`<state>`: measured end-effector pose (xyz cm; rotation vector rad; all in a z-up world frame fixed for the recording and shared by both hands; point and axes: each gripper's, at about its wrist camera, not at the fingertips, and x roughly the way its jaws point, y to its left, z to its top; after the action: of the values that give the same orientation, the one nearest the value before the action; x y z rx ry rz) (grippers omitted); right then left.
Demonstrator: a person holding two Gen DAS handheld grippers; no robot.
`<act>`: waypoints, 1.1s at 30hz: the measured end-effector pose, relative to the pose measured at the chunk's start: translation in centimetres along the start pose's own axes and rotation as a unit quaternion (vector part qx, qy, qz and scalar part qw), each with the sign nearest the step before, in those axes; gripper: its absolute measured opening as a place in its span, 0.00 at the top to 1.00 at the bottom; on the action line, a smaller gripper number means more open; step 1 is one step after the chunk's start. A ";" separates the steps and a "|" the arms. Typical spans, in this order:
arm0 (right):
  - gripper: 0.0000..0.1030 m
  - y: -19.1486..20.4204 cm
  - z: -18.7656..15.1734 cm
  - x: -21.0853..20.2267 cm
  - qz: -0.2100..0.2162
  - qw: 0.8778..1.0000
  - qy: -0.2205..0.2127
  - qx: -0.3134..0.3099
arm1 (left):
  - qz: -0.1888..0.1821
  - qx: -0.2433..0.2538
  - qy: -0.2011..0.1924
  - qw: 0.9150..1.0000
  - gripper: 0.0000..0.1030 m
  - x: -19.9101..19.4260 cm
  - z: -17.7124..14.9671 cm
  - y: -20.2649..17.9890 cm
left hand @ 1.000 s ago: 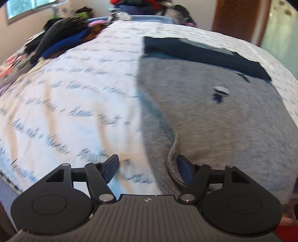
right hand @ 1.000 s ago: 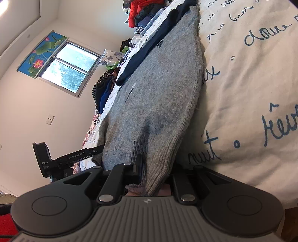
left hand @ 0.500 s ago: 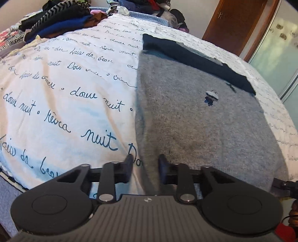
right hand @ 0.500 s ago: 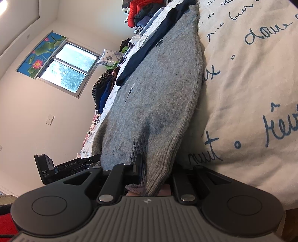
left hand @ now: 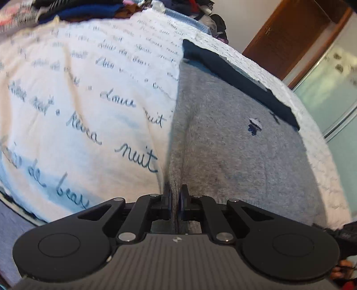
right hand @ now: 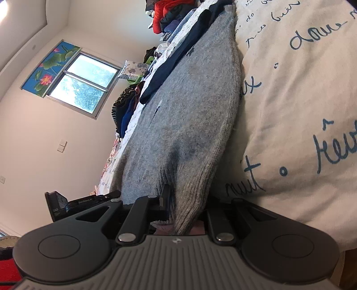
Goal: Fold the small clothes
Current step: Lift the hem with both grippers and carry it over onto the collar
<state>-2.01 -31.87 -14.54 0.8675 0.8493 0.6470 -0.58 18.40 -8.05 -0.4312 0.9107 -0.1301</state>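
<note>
We see the left gripper (left hand: 175, 196) pinched tight on the near left hem corner of the grey sweater (left hand: 234, 142), and the right gripper (right hand: 185, 200) clamped on its ribbed near right hem corner (right hand: 191, 196). The sweater lies flat on a white bedspread (left hand: 78, 116) with blue script; clothes pile (left hand: 78, 9) at the far edge, a window (right hand: 82, 82) and wooden door (left hand: 290, 38) beyond. Its long axis runs near to far, navy collar band (left hand: 234, 73) far.
</note>
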 end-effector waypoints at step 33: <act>0.95 5.7 3.1 -2.4 0.040 0.994 -0.055 -0.084 | -0.134 -0.025 -0.057 0.989 0.94 -2.8 3.1 -1.9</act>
<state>-1.45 -32.04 -7.62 0.7792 0.6539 0.7228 0.29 18.41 -3.50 -0.6009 0.7413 -0.3261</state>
